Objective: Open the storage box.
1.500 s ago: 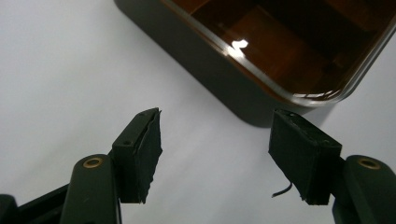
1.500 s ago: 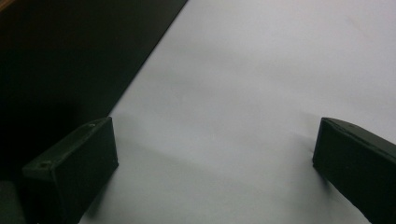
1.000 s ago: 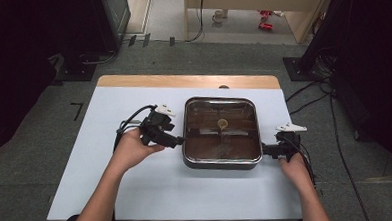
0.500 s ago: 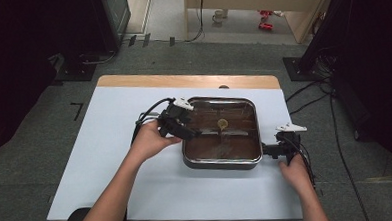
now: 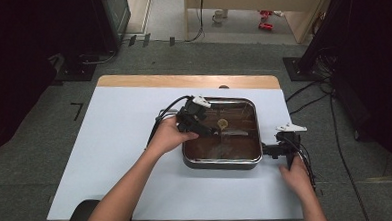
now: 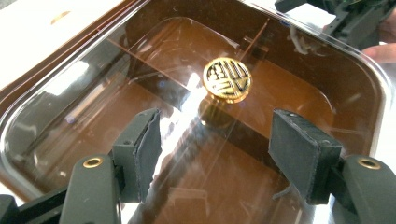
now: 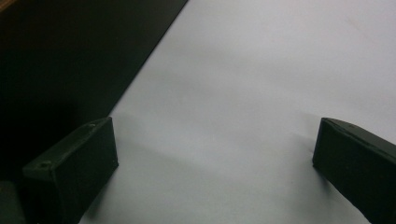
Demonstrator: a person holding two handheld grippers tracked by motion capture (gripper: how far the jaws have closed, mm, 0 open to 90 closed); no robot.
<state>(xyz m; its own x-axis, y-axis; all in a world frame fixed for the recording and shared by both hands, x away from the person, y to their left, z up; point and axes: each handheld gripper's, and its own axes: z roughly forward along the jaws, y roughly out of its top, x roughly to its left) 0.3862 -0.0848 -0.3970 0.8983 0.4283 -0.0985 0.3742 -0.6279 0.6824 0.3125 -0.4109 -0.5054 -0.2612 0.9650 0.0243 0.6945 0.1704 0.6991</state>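
Note:
A square dark pan (image 5: 221, 162) stands right of the table's middle under a clear glass lid (image 6: 140, 60) with a round gold knob (image 5: 223, 123) (image 6: 227, 80). My left gripper (image 5: 207, 131) (image 6: 215, 140) hovers over the lid's left half, open, with the knob just ahead of its pads and nothing between them. At the pan's right side, low over the table, my right gripper (image 5: 267, 150) (image 7: 215, 154) is open too; bare white tabletop lies between its jaws and the pan's dark wall (image 7: 60, 60) is on its left.
The white table (image 5: 115, 144) has a wooden strip (image 5: 182, 81) along its far edge. Cables (image 5: 308, 100) lie on the floor to the right. The right gripper also appears in the left gripper view's top right corner (image 6: 348, 18).
My left gripper has moved right from the pan's left edge to above the lid, toward the knob. The right gripper has stayed at the pan's right side.

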